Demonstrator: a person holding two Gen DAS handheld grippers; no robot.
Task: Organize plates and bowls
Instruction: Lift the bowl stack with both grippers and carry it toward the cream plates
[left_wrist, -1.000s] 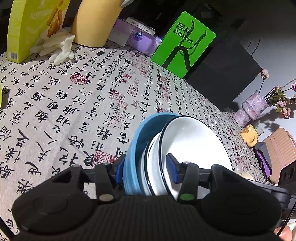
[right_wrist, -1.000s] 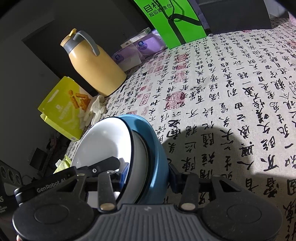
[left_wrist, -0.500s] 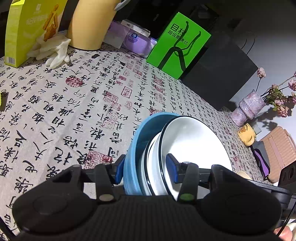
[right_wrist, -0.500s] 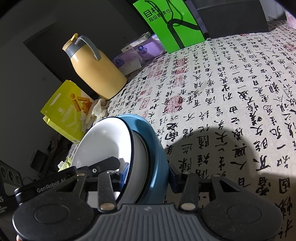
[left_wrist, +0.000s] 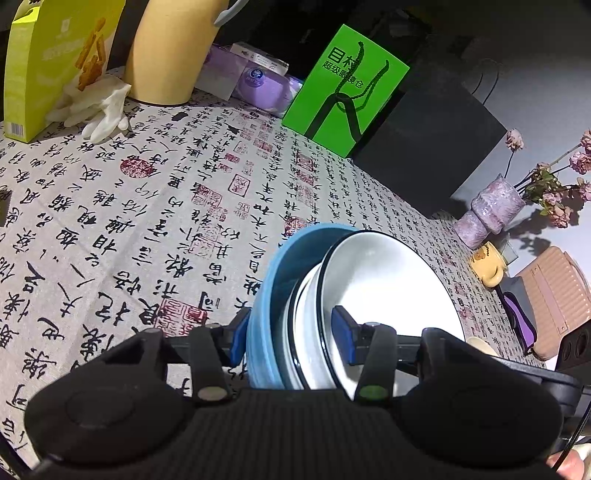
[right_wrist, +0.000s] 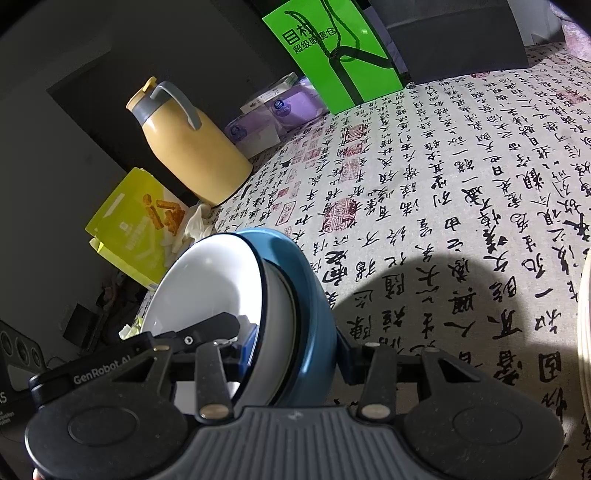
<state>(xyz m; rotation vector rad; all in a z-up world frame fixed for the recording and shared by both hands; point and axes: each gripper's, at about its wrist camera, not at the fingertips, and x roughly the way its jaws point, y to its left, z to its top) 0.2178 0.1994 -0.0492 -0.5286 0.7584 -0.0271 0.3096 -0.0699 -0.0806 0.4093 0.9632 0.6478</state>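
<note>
A nested stack of dishes is held above the table by both grippers: a blue bowl (left_wrist: 277, 273) outermost and white black-rimmed bowls (left_wrist: 384, 280) inside it. My left gripper (left_wrist: 291, 336) is shut on one edge of the stack. My right gripper (right_wrist: 295, 350) is shut on the opposite edge, where the blue bowl (right_wrist: 306, 295) and white bowl (right_wrist: 210, 284) show again. The left gripper's black body shows at the left of the right wrist view. The stack is tilted on edge.
The table wears a calligraphy-print cloth (left_wrist: 147, 206). At its far side stand a yellow jug (right_wrist: 188, 147), a yellow snack box (right_wrist: 133, 225), white gloves (left_wrist: 99, 107), purple packs (left_wrist: 258, 81), a green bag (left_wrist: 347, 85) and a black box (left_wrist: 432, 151). A vase (left_wrist: 487, 214) and yellow mug (left_wrist: 487, 262) stand at right.
Both grippers with the stack have drifted slightly away from the far objects and lower toward the cloth. The grip has not changed.
</note>
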